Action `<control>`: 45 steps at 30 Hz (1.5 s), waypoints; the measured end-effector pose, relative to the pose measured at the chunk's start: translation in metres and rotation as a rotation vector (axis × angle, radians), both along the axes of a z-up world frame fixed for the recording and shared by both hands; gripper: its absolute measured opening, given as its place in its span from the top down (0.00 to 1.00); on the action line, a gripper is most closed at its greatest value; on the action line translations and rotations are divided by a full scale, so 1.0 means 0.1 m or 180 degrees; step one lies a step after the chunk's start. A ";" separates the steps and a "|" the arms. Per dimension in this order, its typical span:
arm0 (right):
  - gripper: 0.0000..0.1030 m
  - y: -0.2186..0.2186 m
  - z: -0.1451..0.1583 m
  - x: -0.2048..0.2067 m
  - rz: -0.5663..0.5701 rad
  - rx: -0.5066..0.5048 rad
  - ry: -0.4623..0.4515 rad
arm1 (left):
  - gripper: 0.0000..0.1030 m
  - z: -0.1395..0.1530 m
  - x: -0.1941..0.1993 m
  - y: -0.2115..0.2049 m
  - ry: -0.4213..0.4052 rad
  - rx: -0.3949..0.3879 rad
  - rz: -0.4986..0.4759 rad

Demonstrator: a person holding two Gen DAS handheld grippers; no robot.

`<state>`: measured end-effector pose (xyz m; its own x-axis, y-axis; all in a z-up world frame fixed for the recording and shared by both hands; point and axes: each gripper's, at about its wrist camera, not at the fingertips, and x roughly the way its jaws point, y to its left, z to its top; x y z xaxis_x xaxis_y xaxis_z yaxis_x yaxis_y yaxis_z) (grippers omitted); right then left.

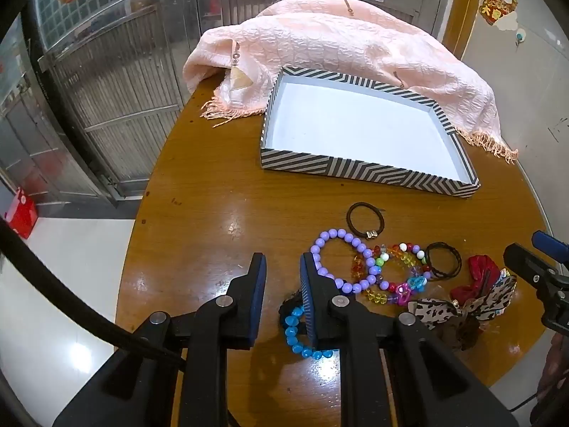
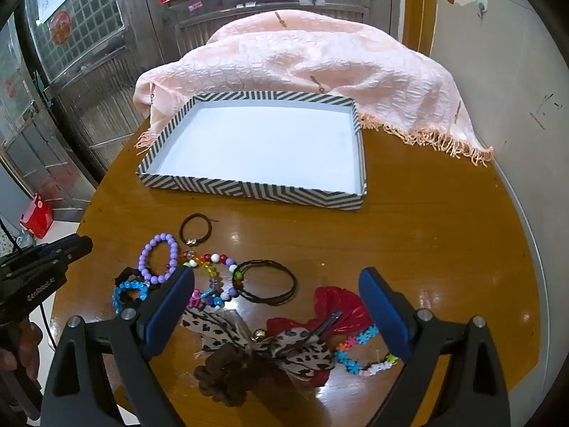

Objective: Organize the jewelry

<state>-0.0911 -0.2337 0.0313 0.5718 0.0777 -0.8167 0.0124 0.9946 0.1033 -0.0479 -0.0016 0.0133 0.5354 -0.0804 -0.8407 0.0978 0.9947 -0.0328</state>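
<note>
Jewelry pile near, striped tray (image 2: pixel 249 192) far, on round wooden table.
Tray: shallow, rectangular, black-white chevron walls, white floor, nothing inside, flat. Brown hair tie (image 2: pixel 195 229) with metal charm lies closest to tray. Purple bead bracelet (image 2: pixel 159 259) left; blue bead bracelet (image 2: pixel 127 294) nearer, left. Multicolor bead bracelet (image 2: pixel 213 277) centre, touching thin black hair ties (image 2: pixel 266 282) on its right. Leopard bow (image 2: pixel 263 347), brown scrunchie (image 2: pixel 227 377), red scrunchie (image 2: pixel 334 306), and colourful star-bead bracelet (image 2: pixel 355 357) nearest, heaped together.
</note>
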 end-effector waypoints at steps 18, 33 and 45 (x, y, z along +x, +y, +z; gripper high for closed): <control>0.07 0.12 0.01 -0.03 0.0016 -0.0017 -0.0022 | 0.81 -0.02 -0.04 0.00 0.0040 -0.0036 0.0010; 0.07 0.09 0.04 -0.07 0.0075 -0.0002 -0.0081 | 0.81 -0.04 -0.07 -0.07 0.0043 -0.0014 0.0038; 0.07 0.06 0.03 -0.09 0.0050 0.0051 0.0010 | 0.81 -0.03 -0.10 -0.11 0.0037 -0.0004 0.0021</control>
<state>-0.0999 -0.2278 0.0346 0.5678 0.0997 -0.8171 -0.0029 0.9929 0.1191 -0.0582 -0.0124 0.0107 0.5260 -0.0778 -0.8469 0.0908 0.9953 -0.0351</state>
